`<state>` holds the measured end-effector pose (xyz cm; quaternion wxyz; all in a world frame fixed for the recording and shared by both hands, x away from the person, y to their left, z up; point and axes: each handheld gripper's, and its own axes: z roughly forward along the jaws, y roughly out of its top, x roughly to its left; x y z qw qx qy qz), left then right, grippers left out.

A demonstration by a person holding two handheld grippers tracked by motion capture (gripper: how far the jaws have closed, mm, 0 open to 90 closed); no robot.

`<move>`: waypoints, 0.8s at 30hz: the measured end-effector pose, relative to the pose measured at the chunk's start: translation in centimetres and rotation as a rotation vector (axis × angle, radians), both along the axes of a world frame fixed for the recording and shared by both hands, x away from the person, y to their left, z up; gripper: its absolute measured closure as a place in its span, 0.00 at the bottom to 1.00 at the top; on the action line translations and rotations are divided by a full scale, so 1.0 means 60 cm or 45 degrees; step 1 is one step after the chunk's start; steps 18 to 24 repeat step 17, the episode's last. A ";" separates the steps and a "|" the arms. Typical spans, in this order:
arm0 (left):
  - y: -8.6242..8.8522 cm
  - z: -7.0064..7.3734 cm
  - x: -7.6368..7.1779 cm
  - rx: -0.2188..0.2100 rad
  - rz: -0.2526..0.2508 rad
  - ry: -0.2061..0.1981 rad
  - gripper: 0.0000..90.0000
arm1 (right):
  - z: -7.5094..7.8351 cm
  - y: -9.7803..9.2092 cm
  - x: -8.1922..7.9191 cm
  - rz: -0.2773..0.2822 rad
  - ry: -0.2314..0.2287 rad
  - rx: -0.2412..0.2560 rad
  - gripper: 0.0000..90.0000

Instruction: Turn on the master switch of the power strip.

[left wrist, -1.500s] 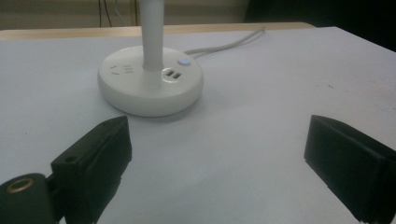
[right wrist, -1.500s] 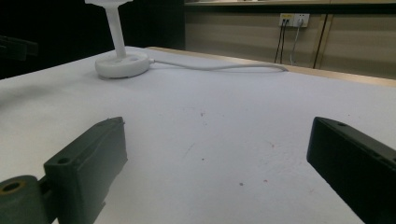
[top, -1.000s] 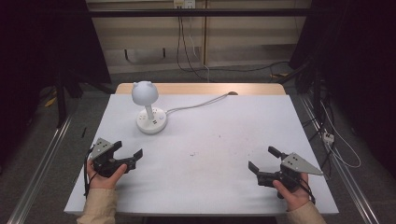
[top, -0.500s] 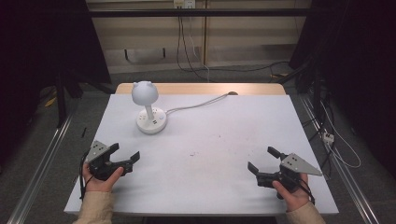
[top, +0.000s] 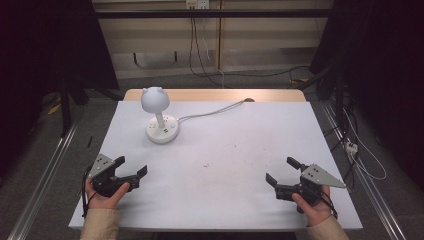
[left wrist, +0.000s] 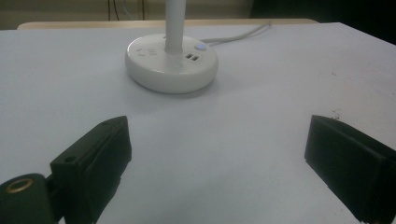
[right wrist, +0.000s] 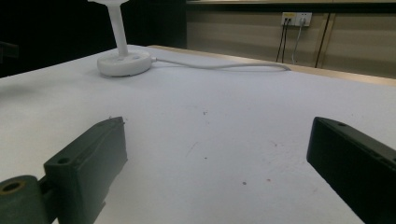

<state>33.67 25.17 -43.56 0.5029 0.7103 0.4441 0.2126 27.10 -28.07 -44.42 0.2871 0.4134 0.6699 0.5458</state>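
The small white plastic desk lamp [top: 159, 118] with its round weighted base looks top-heavy, best gripped at its thin stiff stem [left wrist: 174, 25] by the wide-open left tool [top: 131, 169]

We see bare table [top: 240, 165] between us and the far-left lamp [top: 159, 119]; its cord [top: 215, 111] trails off to the far edge.

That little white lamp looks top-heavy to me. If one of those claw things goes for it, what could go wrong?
The lamp carries a round head on a thin stem over a small base, so a push high up from the left gripper might tip it. Its cord trails across the table and off the far edge; dragging the lamp could pull it taut or snag it. The base top holds a button and ports, so a jaw landing there might press something unintended.
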 end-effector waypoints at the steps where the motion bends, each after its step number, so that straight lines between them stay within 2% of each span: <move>1: 0.000 -0.001 -0.001 -0.002 -0.003 -0.001 0.08 | 0.000 0.000 0.000 -0.002 -0.001 0.005 0.05; 9: -0.002 -0.001 -0.004 0.006 -0.018 -0.003 0.08 | 0.000 0.001 0.000 0.004 -0.002 -0.006 0.05; 15: -0.001 -0.004 -0.003 -0.008 0.000 0.002 0.08 | -0.001 0.000 0.000 -0.003 0.003 -0.002 0.05; 17: -0.002 -0.004 -0.003 0.022 -0.009 0.011 0.08 | 0.000 0.000 0.000 -0.003 0.004 -0.002 0.05; 24: -0.002 -0.004 -0.003 0.022 -0.009 0.011 0.08 | 0.000 0.000 0.000 -0.003 0.004 -0.002 0.05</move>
